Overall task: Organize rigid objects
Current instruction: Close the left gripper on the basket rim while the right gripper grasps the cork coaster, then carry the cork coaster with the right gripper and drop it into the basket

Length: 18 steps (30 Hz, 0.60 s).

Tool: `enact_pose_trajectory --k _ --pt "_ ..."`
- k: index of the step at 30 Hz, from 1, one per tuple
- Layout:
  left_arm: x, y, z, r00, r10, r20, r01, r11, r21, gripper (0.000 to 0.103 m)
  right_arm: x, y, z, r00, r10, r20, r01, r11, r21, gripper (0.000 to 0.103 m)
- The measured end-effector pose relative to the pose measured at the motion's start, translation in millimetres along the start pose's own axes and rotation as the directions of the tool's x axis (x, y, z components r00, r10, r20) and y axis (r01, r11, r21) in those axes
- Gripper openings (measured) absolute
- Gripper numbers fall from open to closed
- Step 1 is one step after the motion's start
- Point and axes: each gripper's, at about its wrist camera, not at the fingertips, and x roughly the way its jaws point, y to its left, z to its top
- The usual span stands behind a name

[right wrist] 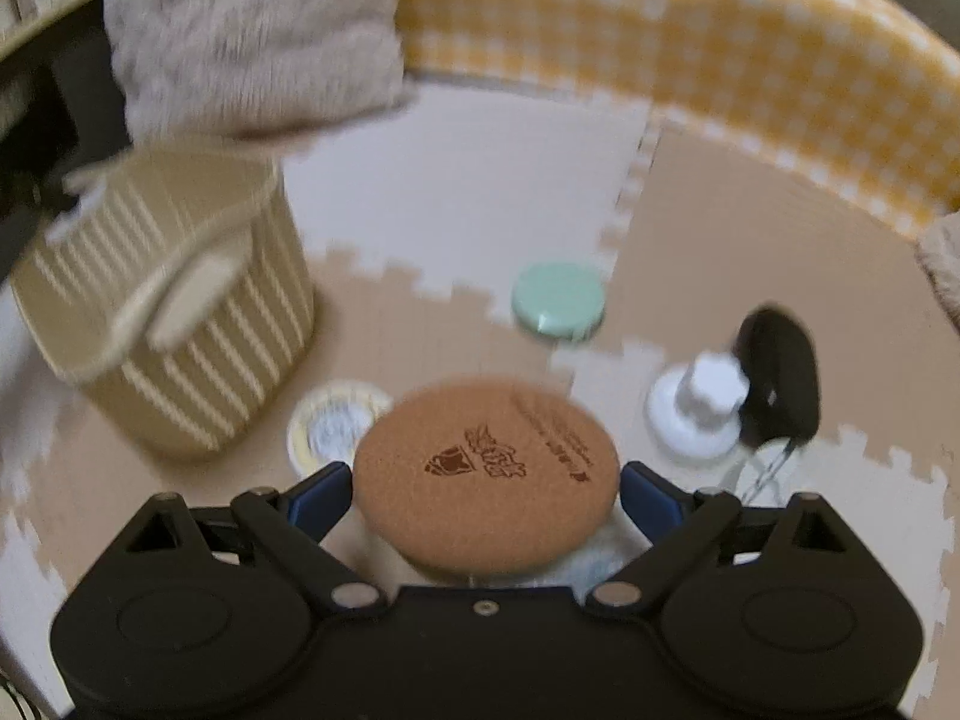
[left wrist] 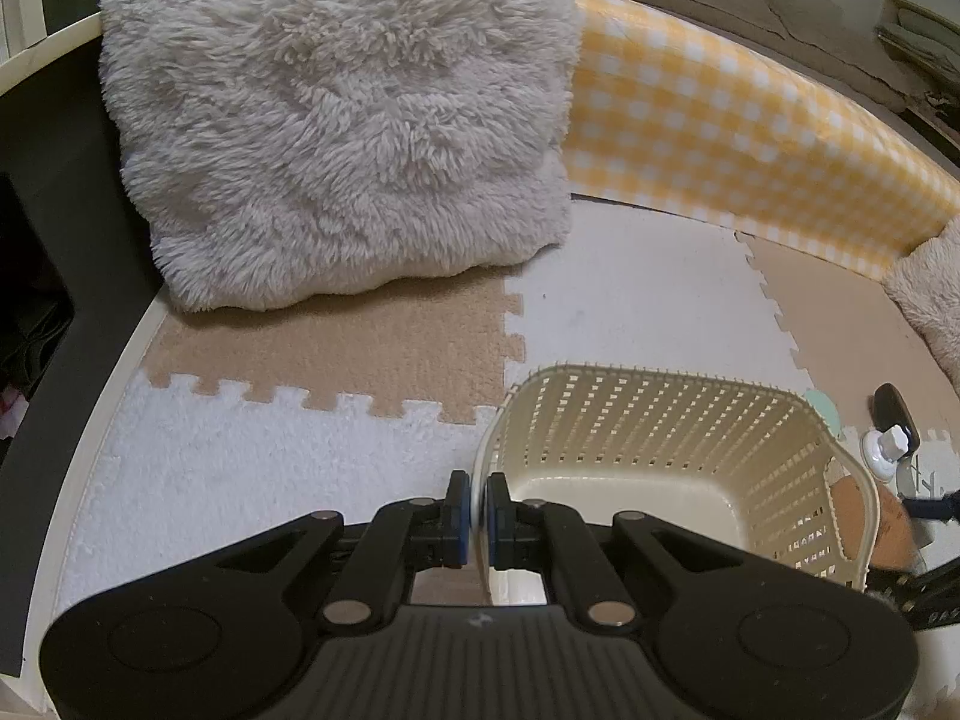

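A cream slotted plastic basket (left wrist: 660, 420) stands on the foam mat. My left gripper (left wrist: 479, 483) is shut on its near left wall, one blue pad outside and one inside. The basket's inside looks bare. In the blurred right wrist view the basket (right wrist: 180, 324) is at the left. My right gripper (right wrist: 486, 480) is shut on a jar with a round printed cork lid (right wrist: 486, 468), its blue pads against both sides. On the mat lie a mint green disc (right wrist: 558, 300), a white knob-shaped piece (right wrist: 696, 414), a black oval object (right wrist: 780, 372) and a yellow-rimmed round tin (right wrist: 336, 426).
A large fluffy beige cushion (left wrist: 336, 120) leans at the back left. A yellow checked bumper (left wrist: 720, 108) curves along the back and right. A dark shelf unit (left wrist: 36, 300) borders the left. The floor is beige and white puzzle mat (left wrist: 630, 300).
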Motion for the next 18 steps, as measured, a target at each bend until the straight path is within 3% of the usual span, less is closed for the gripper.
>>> enact_pose_trajectory --k 18 --pt "1 0 0 1.000 -0.001 -0.002 0.001 1.000 -0.001 0.006 17 -3 0 0.999 0.046 -0.024 -0.047 0.998 -0.042 0.100"
